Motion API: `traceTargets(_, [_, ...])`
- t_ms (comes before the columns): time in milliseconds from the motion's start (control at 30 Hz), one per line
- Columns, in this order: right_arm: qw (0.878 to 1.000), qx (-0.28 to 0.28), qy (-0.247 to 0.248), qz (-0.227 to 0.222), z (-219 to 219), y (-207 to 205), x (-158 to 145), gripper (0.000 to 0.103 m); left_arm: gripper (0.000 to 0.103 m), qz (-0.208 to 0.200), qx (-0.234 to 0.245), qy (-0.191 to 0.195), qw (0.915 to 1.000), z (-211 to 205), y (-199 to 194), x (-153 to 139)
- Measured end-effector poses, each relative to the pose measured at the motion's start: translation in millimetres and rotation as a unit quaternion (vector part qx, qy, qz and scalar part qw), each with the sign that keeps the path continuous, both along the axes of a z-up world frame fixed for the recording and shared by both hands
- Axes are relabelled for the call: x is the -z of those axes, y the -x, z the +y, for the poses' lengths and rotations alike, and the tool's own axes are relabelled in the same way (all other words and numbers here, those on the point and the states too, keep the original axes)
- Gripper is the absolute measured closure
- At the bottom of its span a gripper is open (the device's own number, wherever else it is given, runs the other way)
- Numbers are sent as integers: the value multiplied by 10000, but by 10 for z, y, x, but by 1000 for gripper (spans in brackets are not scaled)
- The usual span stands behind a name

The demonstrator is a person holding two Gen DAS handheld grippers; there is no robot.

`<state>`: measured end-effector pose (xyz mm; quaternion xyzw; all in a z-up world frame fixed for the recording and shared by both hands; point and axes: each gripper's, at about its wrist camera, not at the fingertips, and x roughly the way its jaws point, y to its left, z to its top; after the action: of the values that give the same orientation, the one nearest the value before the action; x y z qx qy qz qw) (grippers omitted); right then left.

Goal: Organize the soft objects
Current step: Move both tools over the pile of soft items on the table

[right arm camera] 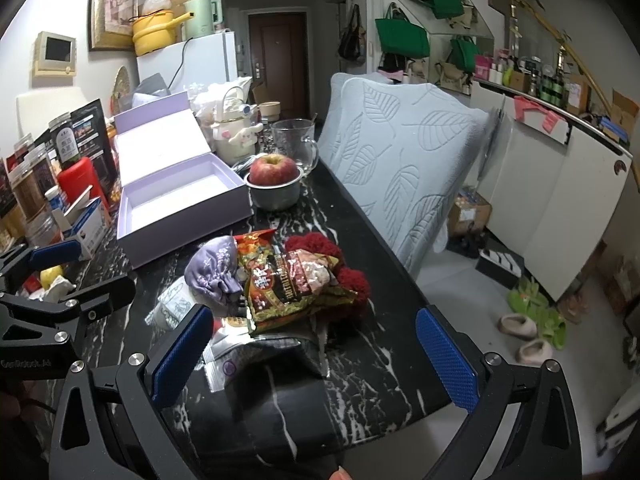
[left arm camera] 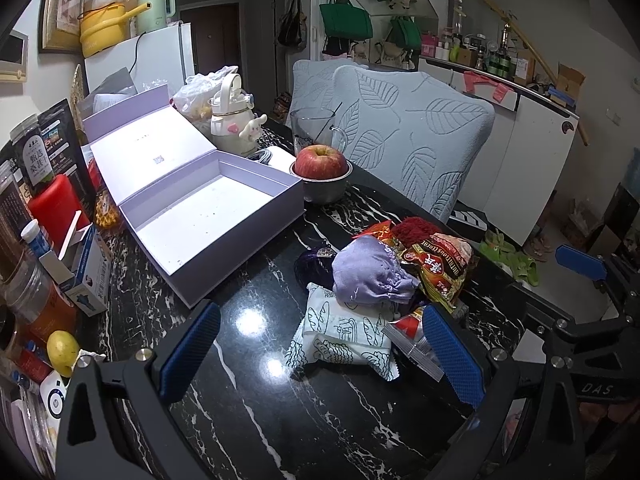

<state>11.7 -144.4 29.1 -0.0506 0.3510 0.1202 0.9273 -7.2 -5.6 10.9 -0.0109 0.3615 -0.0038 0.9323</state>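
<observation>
A pile of soft things lies on the black marble table (left arm camera: 248,360): a lilac cloth pouch (left arm camera: 368,272) (right arm camera: 214,266), a white printed packet (left arm camera: 344,336) (right arm camera: 172,304), a red and gold snack bag (left arm camera: 434,264) (right arm camera: 288,280) and a dark red woolly item (left arm camera: 414,226) (right arm camera: 320,246). An open, empty lilac box (left arm camera: 208,216) (right arm camera: 176,204) stands behind the pile to the left. My left gripper (left arm camera: 320,354) is open just in front of the printed packet. My right gripper (right arm camera: 316,354) is open in front of the pile.
An apple in a metal bowl (left arm camera: 322,174) (right arm camera: 274,180), a glass mug (right arm camera: 294,144) and a white character bottle (left arm camera: 232,120) stand behind the box. Jars, a red bottle (left arm camera: 56,204), small cartons and a lemon (left arm camera: 62,352) crowd the left edge. Leaf-patterned chair backs (left arm camera: 416,140) line the right side.
</observation>
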Motion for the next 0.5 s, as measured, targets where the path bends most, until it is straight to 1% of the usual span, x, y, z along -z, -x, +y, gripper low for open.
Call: traceTargets(500, [10000, -12, -22, -70, 19, 50, -47, 0, 0, -58, -8, 72, 10000, -5, 46, -11])
